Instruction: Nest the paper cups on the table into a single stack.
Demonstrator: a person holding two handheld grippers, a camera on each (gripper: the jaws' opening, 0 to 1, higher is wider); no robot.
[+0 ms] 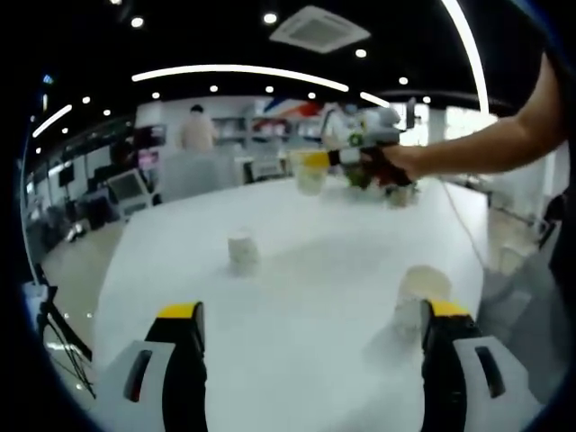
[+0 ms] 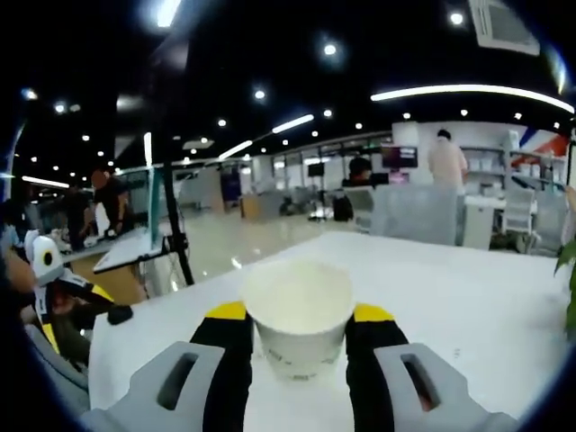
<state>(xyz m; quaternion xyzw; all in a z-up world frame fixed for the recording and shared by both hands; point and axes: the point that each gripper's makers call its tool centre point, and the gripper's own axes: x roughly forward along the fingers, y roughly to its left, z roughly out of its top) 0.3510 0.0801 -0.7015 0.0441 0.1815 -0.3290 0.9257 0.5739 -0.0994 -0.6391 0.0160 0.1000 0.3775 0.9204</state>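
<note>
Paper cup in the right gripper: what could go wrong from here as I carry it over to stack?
The right gripper pinches the thin-walled paper cup from both sides; squeezing harder could deform it, so it may not nest. The cup beside the left gripper's right jaw sits close enough that moving the open left gripper could tip it. The small cup looks light; nesting could push it over.

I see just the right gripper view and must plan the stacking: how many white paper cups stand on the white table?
Observer: Two: one white paper cup midway along the white table, a second cup beside the left gripper.
Operator: Is the left gripper holding it?
Observer: No, its jaws stand wide open, nothing between them.
Operator: Where is my cup?
Observer: The right gripper grips the held cup, apparently raised over the table's far end.
</note>
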